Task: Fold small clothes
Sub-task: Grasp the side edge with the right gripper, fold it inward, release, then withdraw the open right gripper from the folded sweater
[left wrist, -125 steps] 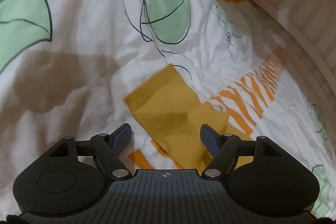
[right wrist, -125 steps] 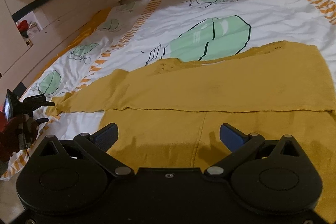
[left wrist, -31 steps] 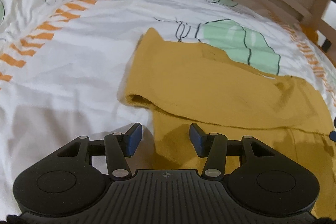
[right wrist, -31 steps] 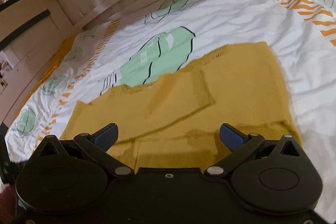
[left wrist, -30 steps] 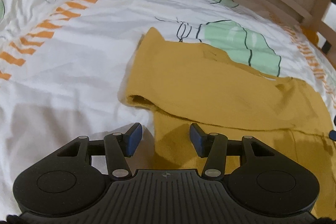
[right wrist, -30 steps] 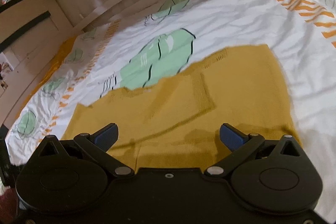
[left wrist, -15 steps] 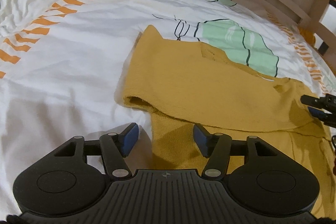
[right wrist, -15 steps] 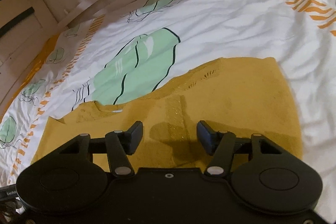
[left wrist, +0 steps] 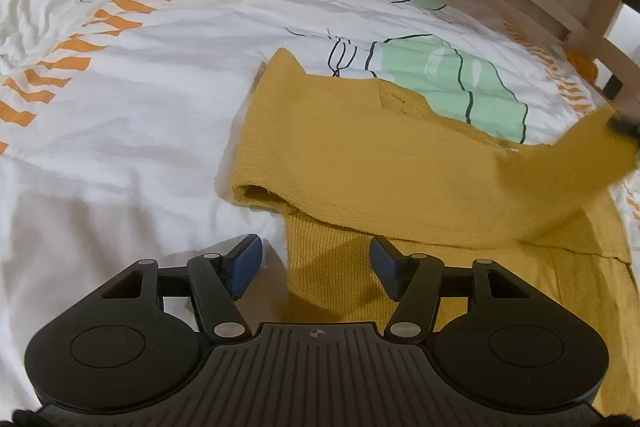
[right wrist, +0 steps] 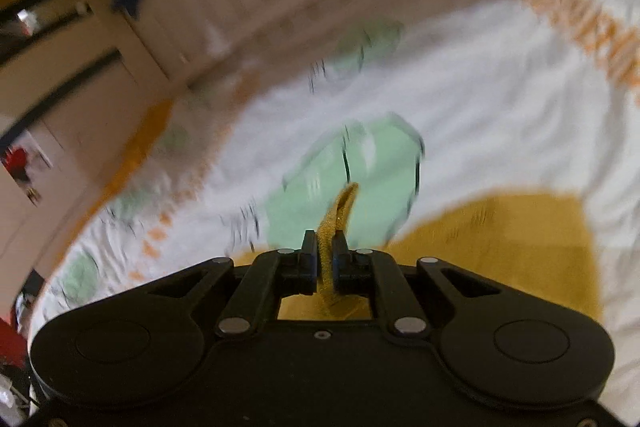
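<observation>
Mustard knit garment (left wrist: 360, 155), soft, limp and light, lies mid-bedsheet (left wrist: 140, 99); right gripper (right wrist: 324, 259), jaws just closed, pinches its far-side edge, best held at hems, while left gripper (left wrist: 316, 263) hovers half-open, empty, over its near corner.

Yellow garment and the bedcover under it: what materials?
Yellow garment: looks like a soft matte knit, maybe cotton or wool blend; ribbed rows show near the hem, and it drapes limply from the right gripper. Bedcover: thin woven cotton by its look, matte, finely creased, printed pattern.
</observation>
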`<state>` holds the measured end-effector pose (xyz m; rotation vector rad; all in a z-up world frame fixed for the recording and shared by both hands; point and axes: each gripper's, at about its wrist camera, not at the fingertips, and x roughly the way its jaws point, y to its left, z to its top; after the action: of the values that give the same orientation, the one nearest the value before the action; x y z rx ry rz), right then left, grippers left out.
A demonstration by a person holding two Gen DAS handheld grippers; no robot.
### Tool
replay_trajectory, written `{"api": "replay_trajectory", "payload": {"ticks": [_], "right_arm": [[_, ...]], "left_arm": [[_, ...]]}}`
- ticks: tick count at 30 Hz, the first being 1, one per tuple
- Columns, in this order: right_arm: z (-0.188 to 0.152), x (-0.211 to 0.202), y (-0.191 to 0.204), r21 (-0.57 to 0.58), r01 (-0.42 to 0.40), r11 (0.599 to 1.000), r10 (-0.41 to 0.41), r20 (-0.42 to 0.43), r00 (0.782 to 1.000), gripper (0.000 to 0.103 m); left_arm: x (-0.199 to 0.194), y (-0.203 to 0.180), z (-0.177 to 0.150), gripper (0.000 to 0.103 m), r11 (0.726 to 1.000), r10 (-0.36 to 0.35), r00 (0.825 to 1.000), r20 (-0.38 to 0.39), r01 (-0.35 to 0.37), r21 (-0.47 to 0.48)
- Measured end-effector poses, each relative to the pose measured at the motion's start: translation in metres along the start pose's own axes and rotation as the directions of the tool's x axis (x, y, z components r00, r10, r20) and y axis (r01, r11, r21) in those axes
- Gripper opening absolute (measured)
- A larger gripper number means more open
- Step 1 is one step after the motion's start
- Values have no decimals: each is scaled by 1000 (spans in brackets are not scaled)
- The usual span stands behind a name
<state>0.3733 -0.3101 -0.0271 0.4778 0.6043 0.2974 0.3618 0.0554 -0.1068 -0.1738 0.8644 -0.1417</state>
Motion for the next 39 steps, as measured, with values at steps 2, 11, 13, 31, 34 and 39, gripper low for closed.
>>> {"api": "replay_trajectory", "payload": {"ticks": [2, 11, 13, 31, 34, 39], "right_arm": [[9, -17, -2, -16, 37, 999, -36, 44, 998, 14], [-8, -5, -64, 38, 227, 973, -225, -47, 973, 14], [-17, 1, -72, 49, 244, 969, -240, -70, 968, 15], [-54, 10, -63, -216, 421, 881, -434, -15, 901, 40], [-58, 16, -52, -327, 488, 809, -513, 13, 858, 63], [-56, 13, -72, -239, 504, 830, -520, -5, 854, 79]], "left_arm": [[0, -1, 0, 58, 1000, 3, 1000, 1, -3, 7], [1, -3, -1, 59, 1000, 8, 1000, 3, -8, 10], [1, -3, 0, 59, 1000, 7, 1000, 3, -7, 10], [3, -5, 0, 67, 1000, 2, 1000, 1, -2, 23], [4, -9, -1, 69, 999, 9, 1000, 3, -9, 46], [4, -8, -2, 71, 999, 1, 1000, 6, -1, 44]]}}
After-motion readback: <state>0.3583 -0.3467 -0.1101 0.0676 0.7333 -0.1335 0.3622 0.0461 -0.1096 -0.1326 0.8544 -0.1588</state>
